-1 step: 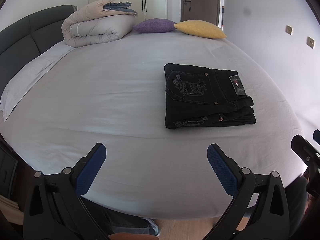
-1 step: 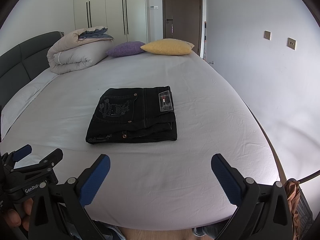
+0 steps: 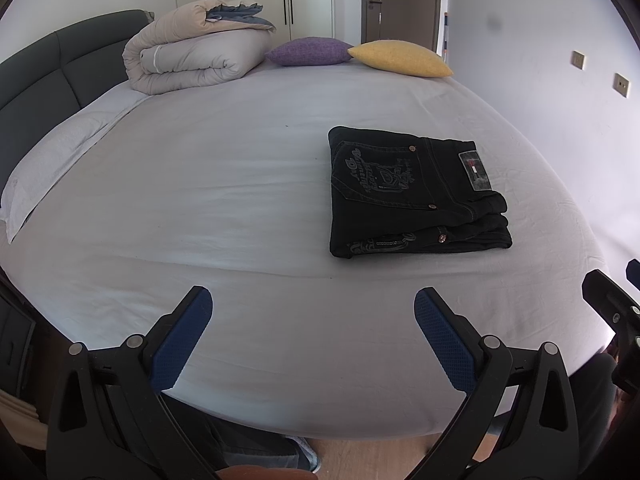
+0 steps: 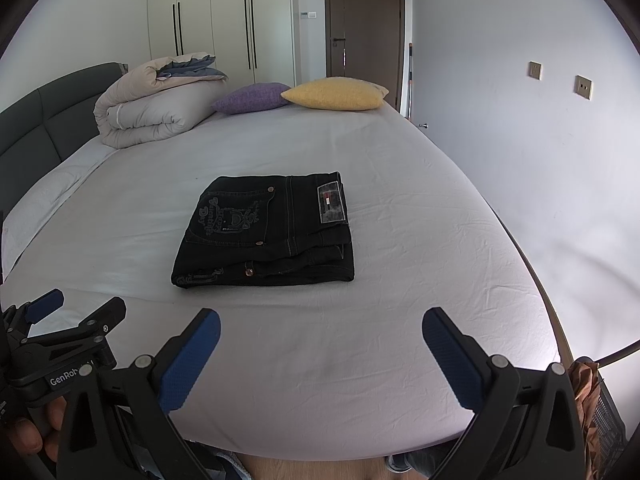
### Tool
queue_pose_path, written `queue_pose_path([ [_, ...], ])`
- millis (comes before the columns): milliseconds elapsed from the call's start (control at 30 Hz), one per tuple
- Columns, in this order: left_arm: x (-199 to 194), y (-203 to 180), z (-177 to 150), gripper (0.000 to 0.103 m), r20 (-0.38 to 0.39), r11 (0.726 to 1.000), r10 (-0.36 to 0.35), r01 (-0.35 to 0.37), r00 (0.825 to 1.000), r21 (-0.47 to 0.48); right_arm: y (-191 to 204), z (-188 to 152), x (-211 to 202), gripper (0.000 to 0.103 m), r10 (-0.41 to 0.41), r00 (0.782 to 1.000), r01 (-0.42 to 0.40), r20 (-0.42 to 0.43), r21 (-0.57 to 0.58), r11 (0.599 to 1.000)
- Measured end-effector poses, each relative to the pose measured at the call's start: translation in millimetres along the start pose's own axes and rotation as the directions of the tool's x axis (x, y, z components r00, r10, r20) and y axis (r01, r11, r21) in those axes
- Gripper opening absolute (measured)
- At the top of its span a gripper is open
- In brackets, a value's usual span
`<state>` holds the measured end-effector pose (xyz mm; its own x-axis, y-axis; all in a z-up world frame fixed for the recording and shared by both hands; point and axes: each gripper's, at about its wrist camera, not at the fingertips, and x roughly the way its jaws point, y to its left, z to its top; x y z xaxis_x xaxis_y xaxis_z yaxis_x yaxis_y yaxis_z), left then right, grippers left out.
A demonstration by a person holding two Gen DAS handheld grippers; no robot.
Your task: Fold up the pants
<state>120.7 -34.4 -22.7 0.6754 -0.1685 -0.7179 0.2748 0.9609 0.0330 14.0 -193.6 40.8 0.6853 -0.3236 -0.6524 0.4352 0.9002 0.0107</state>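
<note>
A pair of black jeans (image 3: 412,192) lies folded into a neat rectangle on the white bed sheet (image 3: 224,200), back pocket embroidery and waist label facing up. It also shows in the right wrist view (image 4: 268,232). My left gripper (image 3: 312,304) is open and empty, held over the near edge of the bed, left of the jeans and well short of them. My right gripper (image 4: 320,324) is open and empty, near the bed's front edge, short of the jeans. Nothing touches the jeans.
A rolled beige duvet (image 3: 192,60), a purple cushion (image 3: 308,52) and a yellow cushion (image 3: 400,58) lie at the far end. A dark headboard (image 3: 48,80) runs along the left. A wall (image 4: 540,160) is close on the right. The left gripper shows at left (image 4: 60,340).
</note>
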Motion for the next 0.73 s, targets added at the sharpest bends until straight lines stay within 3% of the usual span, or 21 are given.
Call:
queue_pose_path([
  [733,0.5,0.7,-3.3,0.103,0.0,1.0,-0.003,0.003,1.0,-0.003,2.1,-6.1,-2.0,0.103,0.002,1.0,-0.002,-0.005,0.003,1.0],
])
